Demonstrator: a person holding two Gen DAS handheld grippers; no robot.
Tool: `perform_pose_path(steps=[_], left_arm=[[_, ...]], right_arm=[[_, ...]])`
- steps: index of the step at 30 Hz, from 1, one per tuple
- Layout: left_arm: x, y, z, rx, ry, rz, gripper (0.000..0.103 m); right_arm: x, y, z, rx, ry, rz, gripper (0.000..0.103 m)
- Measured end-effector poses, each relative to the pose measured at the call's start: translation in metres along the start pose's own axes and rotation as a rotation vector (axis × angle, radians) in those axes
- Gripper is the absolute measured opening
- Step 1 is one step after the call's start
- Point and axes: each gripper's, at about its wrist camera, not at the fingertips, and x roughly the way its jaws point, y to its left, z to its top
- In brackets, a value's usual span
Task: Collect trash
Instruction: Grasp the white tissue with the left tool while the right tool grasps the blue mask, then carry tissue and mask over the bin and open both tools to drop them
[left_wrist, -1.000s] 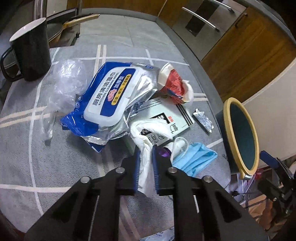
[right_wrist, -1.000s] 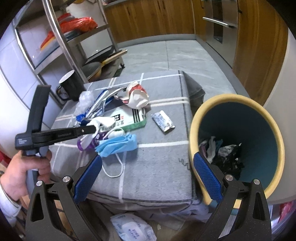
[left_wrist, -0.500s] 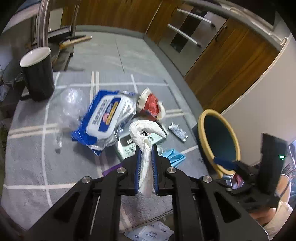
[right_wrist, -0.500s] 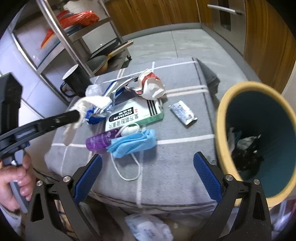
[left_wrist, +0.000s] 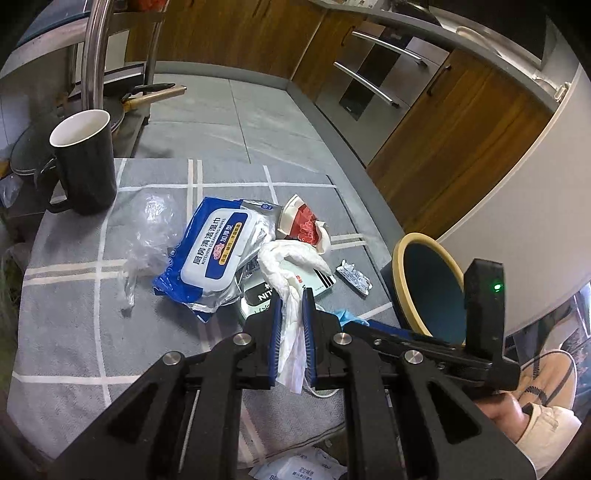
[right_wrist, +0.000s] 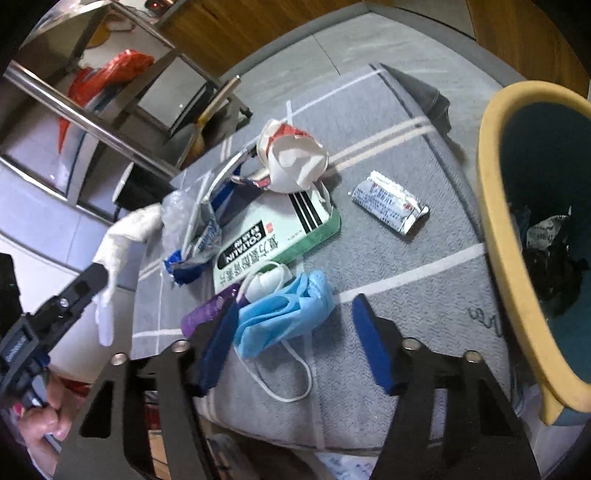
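The crumpled white tissue (left_wrist: 291, 295) sits pinched between the blue pads of the left claw (left_wrist: 291, 314) at the lower middle of the left wrist view, its loose end hanging below the pads and its top bunched above them, lifted off the grey checked cloth (left_wrist: 74, 295) that covers the bench.

In the right wrist view the right claw (right_wrist: 295, 325) stands at the lower middle, its jaws part open and just closing in; the blue face mask (right_wrist: 280, 314) lies between the pads, close against the left pad, with the right pad clear of it. The mask's white ear loop trails toward the lower edge.

Just above the mask are a purple wrapper (right_wrist: 207, 314) and a green-edged medicine box (right_wrist: 273, 236), with a crushed red and white paper cup (right_wrist: 291, 162) above that. A small foil sachet (right_wrist: 391, 206) lies alone to the right.

The yellow-rimmed teal bin (right_wrist: 495, 206) fills the right edge, with dark rubbish inside.

In the left wrist view a blue wet-wipes pack (left_wrist: 214, 254) lies mid-frame, clear plastic film (left_wrist: 147, 229) to its left and a black mug (left_wrist: 85, 155) in the upper left.
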Motion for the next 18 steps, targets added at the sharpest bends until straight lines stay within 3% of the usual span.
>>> perform_pose_path(steps=[3,6,18], left_arm=[[0.0,0.0,0.001,-0.003,-0.004,0.0,0.01],[-0.001,-0.001,0.002,-0.005,-0.008,-0.003,0.01],[0.0,-0.023,0.008,0.027,-0.021,-0.019,0.01]], right_arm=[[0.0,0.0,-0.001,-0.015,0.003,-0.011,0.032],[-0.007,-0.004,-0.001,-0.013,-0.015,-0.02,0.021],[-0.076,-0.008,0.008,-0.037,-0.172,-0.055,0.016]])
